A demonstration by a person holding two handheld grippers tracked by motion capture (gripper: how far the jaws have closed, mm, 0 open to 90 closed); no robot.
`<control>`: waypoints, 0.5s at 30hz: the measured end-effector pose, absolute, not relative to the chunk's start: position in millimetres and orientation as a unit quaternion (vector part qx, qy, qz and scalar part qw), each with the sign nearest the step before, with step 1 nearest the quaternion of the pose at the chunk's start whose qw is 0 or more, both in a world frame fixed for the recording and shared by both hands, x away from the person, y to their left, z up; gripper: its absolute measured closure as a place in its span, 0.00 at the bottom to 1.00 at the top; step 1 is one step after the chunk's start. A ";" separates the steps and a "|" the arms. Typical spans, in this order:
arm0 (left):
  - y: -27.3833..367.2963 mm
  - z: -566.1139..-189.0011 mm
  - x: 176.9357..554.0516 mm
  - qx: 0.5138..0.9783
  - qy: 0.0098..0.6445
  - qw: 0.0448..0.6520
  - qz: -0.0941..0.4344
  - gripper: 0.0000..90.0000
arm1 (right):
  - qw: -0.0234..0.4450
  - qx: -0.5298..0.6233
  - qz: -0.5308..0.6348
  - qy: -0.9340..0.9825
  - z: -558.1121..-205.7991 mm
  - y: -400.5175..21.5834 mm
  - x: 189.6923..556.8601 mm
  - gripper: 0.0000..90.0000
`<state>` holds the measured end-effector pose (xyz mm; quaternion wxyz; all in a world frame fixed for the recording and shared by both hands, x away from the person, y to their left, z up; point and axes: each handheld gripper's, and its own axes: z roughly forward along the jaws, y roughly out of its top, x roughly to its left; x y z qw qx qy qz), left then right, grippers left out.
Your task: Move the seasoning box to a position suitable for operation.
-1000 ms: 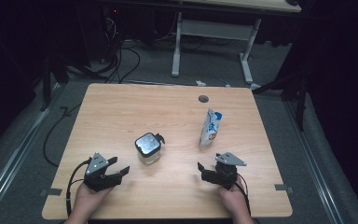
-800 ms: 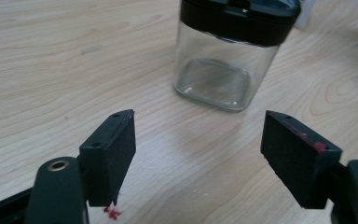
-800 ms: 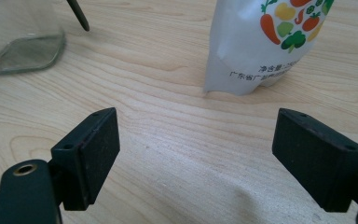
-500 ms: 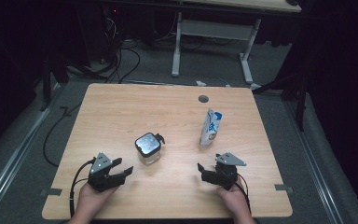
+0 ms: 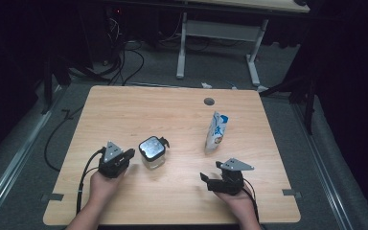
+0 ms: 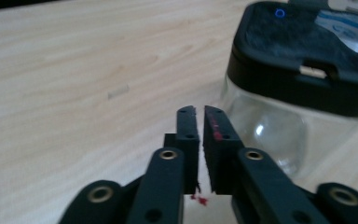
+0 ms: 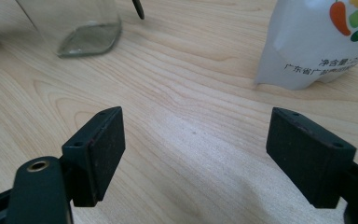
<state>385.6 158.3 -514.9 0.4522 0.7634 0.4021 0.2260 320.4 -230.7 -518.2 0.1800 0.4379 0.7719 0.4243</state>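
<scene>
Left gripper (image 5: 124, 158) has just snapped its jaws together on nothing, right beside the glass jar (image 5: 152, 152) mid-table. Nudge that jar and it'll slide or tip, I reckon. Right gripper (image 5: 210, 178) sits wide open, empty, near the pouch (image 5: 216, 132).

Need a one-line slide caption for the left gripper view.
Left gripper, jaws shut on nothing, beside a clear jar with a black lid on the wooden table.

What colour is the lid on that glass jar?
Black, on the clear glass jar; its lid shows best in the left gripper view.
</scene>
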 end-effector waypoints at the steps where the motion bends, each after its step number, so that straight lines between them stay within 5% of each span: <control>1: 158.3 -514.9 385.6 0.763 0.402 0.452 0.226 1.00 | 0.180 0.438 0.424 0.772 -518.2 -230.7 320.4 0.22; 15: 143.1 -517.8 408.7 0.760 0.399 0.470 0.206 1.00 | 0.175 0.448 0.431 0.764 -519.5 -230.9 321.5 0.29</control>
